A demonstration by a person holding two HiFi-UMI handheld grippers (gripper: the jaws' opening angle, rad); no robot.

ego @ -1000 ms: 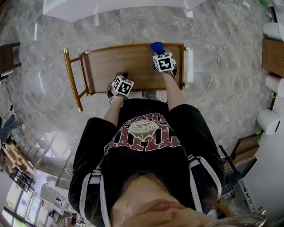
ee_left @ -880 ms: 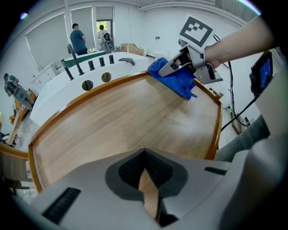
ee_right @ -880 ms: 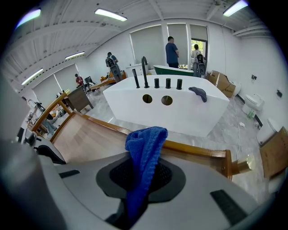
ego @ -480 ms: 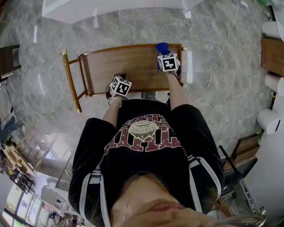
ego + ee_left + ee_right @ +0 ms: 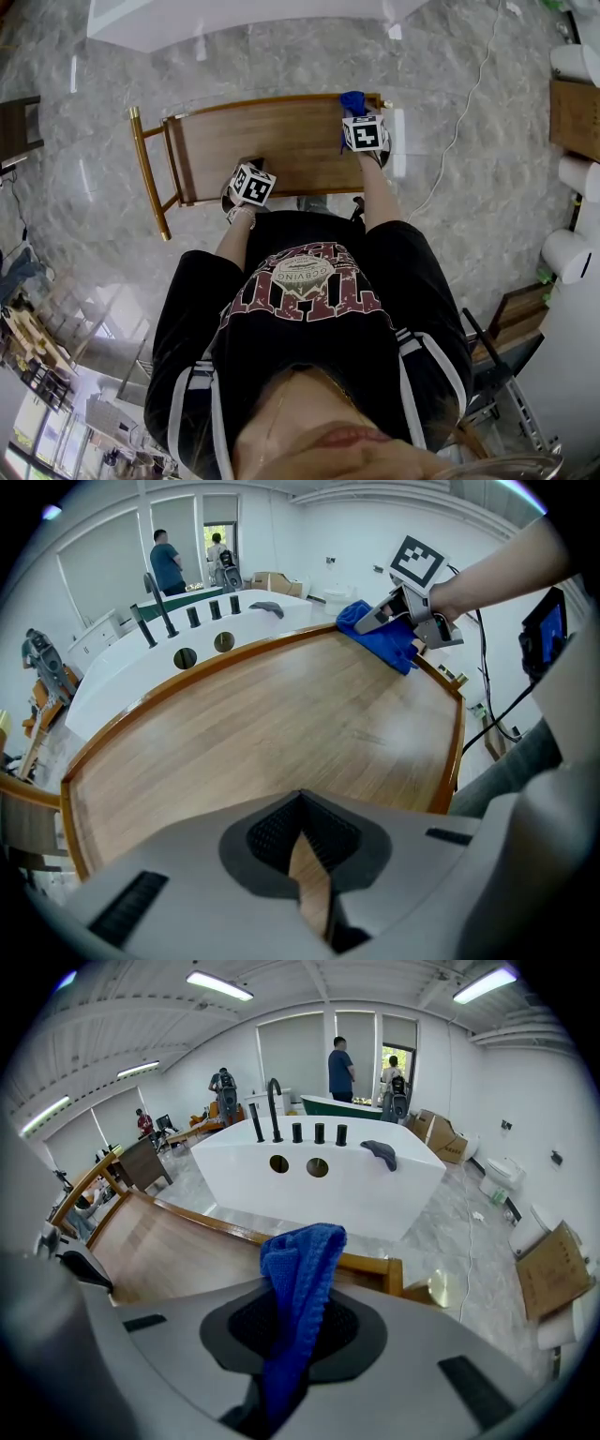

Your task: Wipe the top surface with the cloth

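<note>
The wooden top point(image 5: 272, 141) of a low cart lies below me. My right gripper point(image 5: 361, 117) is at its far right corner, shut on a blue cloth point(image 5: 352, 101) that bunches out past the jaws onto the raised rim. In the right gripper view the cloth point(image 5: 295, 1283) hangs from between the jaws of the right gripper point(image 5: 298, 1312). The left gripper view shows that cloth point(image 5: 380, 635) pressed on the top point(image 5: 281, 724) near the corner. My left gripper point(image 5: 242, 178) rests at the near edge, jaws shut and holding nothing point(image 5: 302, 808).
A gold handle bar point(image 5: 148, 173) runs along the cart's left end. A white tub-like counter point(image 5: 319, 1176) with black taps stands just beyond the cart. A white cable point(image 5: 459, 131) trails over the marble floor at the right. People stand far off by a doorway point(image 5: 339, 1068).
My right gripper has slid the blue cloth rightward along the far edge to the right corner. The left gripper has hardly moved.
</note>
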